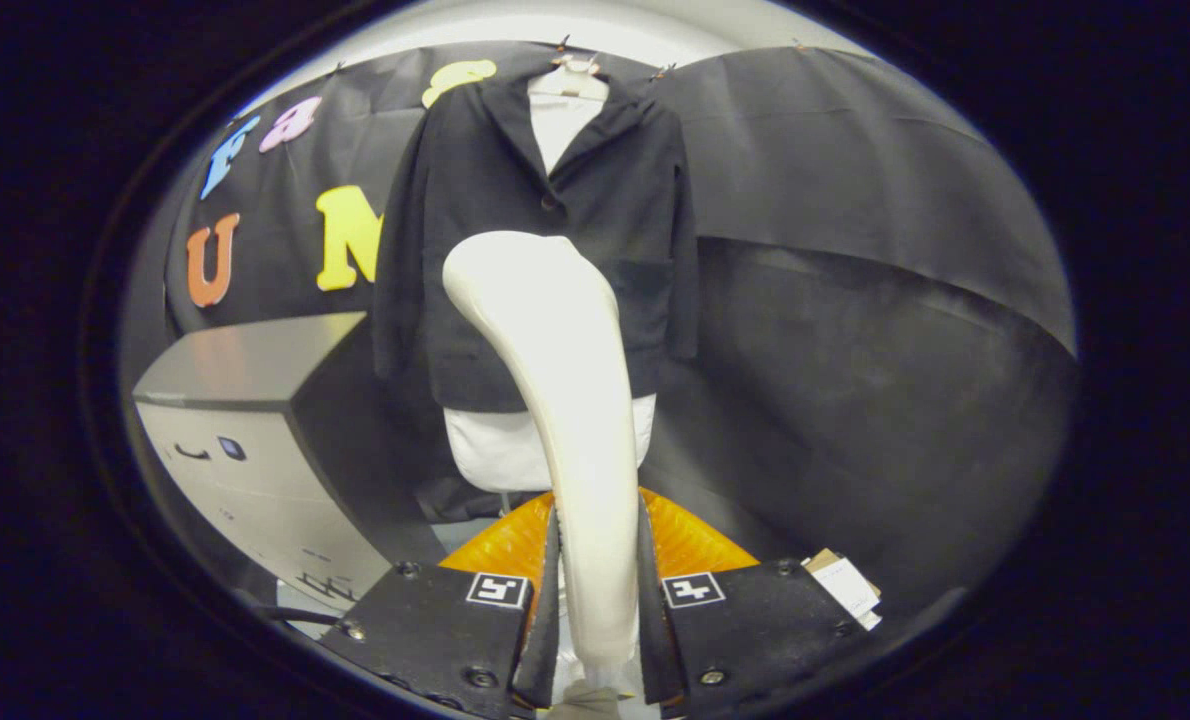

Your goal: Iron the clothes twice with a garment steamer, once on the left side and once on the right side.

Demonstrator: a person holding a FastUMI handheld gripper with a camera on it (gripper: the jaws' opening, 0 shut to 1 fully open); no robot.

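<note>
The gripper (pixel 595 590) is closed on the steamer (pixel 555 380), both fingers pressing its handle. The steamer head rises ahead of the fingers. Beyond it, apart from the head, the jacket (pixel 545 220) hangs on a hanger (pixel 570 80). A cabinet (pixel 255 400) stands left of the fingers. Risk: the smooth, curved handle may twist in the grip under pressure, steering the pass off its side.

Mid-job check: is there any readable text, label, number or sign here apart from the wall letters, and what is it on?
None can be quoted.
Paper tag beside the gripper: print too small to read.
Cabinet front: dark marks, too blurred to read.
Square markers on the gripper, which is shut on the steamer: coded patterns, no words.
Jacket: no text visible.
</note>
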